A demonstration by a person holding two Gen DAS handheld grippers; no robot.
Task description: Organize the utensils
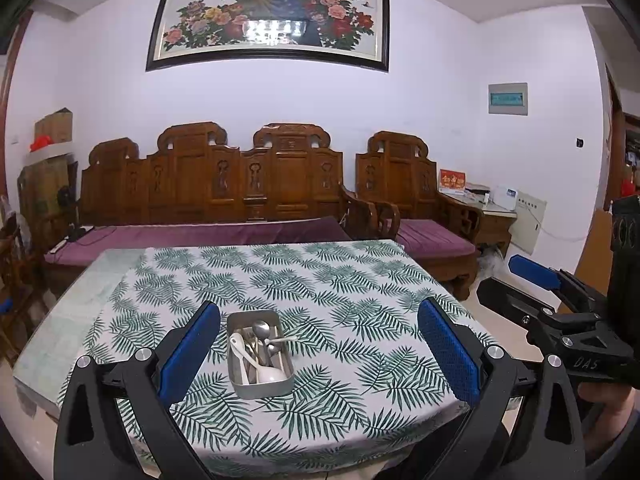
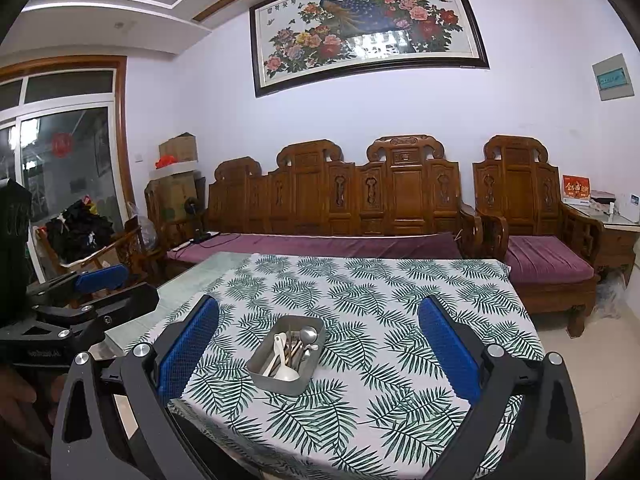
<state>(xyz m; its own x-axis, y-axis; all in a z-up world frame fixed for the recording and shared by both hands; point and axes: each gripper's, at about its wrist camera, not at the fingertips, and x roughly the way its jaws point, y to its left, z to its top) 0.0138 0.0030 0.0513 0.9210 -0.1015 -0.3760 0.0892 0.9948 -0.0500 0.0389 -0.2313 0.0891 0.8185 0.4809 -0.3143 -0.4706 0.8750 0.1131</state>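
Observation:
A grey metal tray [image 1: 261, 385] [image 2: 280, 380] sits on the leaf-print tablecloth [image 1: 360, 300] [image 2: 400, 300] near the front of the table. Inside it lie a white ceramic spoon [image 1: 264, 370] [image 2: 285, 368], a metal spoon [image 1: 261, 330] [image 2: 308, 335] and several other utensils in a loose heap. My left gripper [image 1: 318, 354] is open, held back from the tray and above the table's near edge, nothing between its fingers. My right gripper [image 2: 318, 354] is open too, likewise short of the tray. Each gripper shows at the side of the other's view.
A carved wooden sofa [image 1: 208, 184] [image 2: 340, 200] with purple cushions stands behind the table, an armchair [image 1: 404, 184] [image 2: 528, 208] to its right. A side table [image 1: 484, 208] with small items is at far right. Stacked boxes [image 2: 176, 168] and a glass door [image 2: 60, 168] are at left.

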